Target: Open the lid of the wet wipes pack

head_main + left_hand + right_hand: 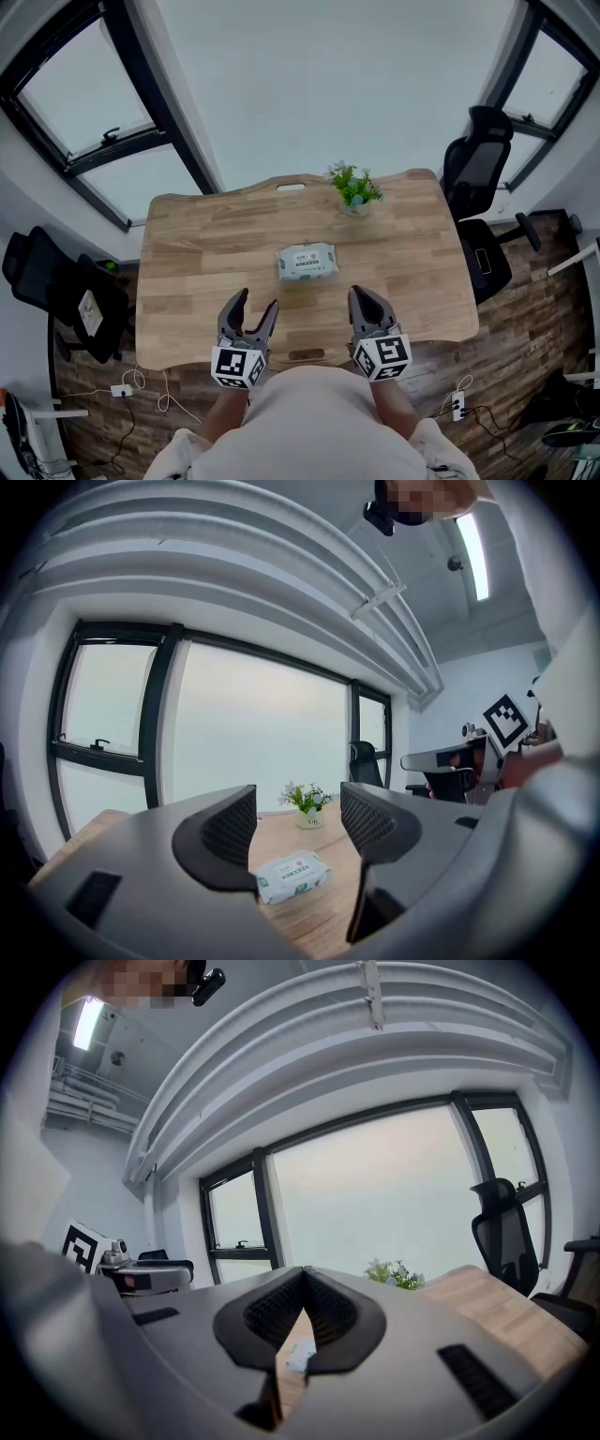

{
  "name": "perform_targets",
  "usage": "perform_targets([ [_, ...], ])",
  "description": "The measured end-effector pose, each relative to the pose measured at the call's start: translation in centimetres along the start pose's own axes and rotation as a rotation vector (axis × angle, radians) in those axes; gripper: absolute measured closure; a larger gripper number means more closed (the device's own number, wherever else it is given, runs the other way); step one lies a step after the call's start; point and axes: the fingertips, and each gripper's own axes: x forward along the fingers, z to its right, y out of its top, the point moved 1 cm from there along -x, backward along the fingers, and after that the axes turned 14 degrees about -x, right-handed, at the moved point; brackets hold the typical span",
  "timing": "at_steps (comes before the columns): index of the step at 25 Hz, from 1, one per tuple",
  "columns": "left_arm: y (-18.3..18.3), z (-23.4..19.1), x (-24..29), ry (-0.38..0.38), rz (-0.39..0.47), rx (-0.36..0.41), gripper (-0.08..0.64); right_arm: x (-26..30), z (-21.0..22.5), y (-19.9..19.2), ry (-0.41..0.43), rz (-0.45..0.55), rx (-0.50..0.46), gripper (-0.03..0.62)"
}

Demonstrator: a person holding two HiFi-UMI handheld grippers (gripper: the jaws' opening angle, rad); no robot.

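Note:
A white wet wipes pack (307, 262) with green print lies flat in the middle of the wooden table (187, 253), its lid down. My left gripper (256, 307) hovers over the near table edge, left of the pack, jaws apart and empty. The left gripper view shows the pack (292, 876) ahead between its open jaws (296, 822). My right gripper (364, 302) is at the near edge, right of the pack, jaws together with nothing held. In the right gripper view the jaws (304, 1312) meet at the tips and a sliver of the pack (300, 1355) shows below them.
A small potted plant (354, 188) stands at the table's far side, behind the pack. Black office chairs stand to the right (480, 187) and left (56, 291) of the table. Windows run along the far wall.

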Motion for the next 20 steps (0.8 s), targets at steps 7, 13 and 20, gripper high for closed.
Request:
perform_targets([
  [7,-0.6,-0.3,1.0,-0.021,-0.029,-0.006,0.273,1.1,-0.1,-0.7,0.000,-0.020,0.004,0.584],
  [13,-1.2,-1.0,2.0,-0.027,-0.061,0.008,0.273,2.2,-0.1,-1.6,-0.002,-0.047,0.011,0.584],
  [20,-2.5,-1.3,3.7,-0.041,-0.110,0.024,0.273,3.3,0.3,-3.1,-0.005,-0.083,0.022,0.584],
])
